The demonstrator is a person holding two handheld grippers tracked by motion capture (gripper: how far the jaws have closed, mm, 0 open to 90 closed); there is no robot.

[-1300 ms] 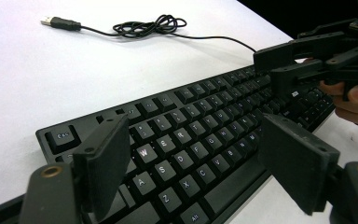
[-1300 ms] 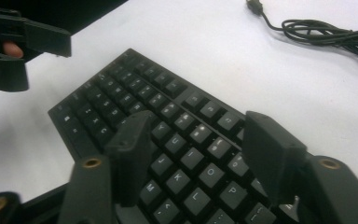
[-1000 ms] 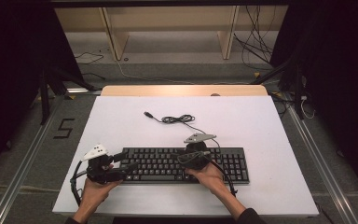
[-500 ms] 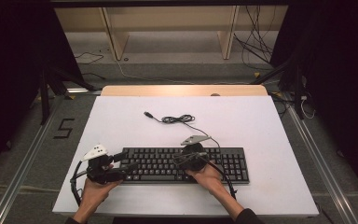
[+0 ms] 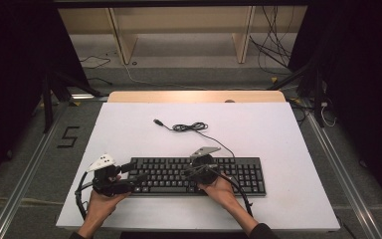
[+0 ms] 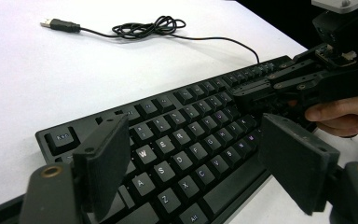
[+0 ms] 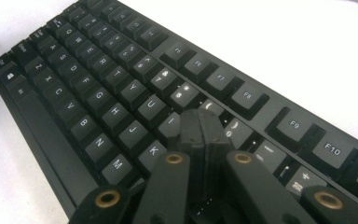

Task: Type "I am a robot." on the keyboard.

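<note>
A black keyboard (image 5: 229, 174) lies along the near part of the white table (image 5: 278, 134). Its thin cable runs back to a loose coil (image 5: 189, 127) and a USB plug (image 5: 157, 122). My left gripper (image 5: 137, 173) hovers at the keyboard's left end. In the left gripper view its jaws (image 6: 196, 135) stand wide open over the letter keys (image 6: 168, 140), with nothing between them. My right gripper (image 5: 186, 173) is over the middle of the keyboard. In the right gripper view its jaws (image 7: 200, 122) are pressed together, empty, with the tip just above the keys near the letter K (image 7: 153, 150).
A wooden strip (image 5: 194, 96) borders the table's far edge, with shelving and floor cables beyond. In the left gripper view the right gripper (image 6: 261, 93) and the hand on it reach in over the keyboard's far half. A "5" (image 5: 69, 137) is marked on the floor at left.
The right gripper has drifted slightly left and nearer across the keyboard. The left gripper has stayed where it was.
</note>
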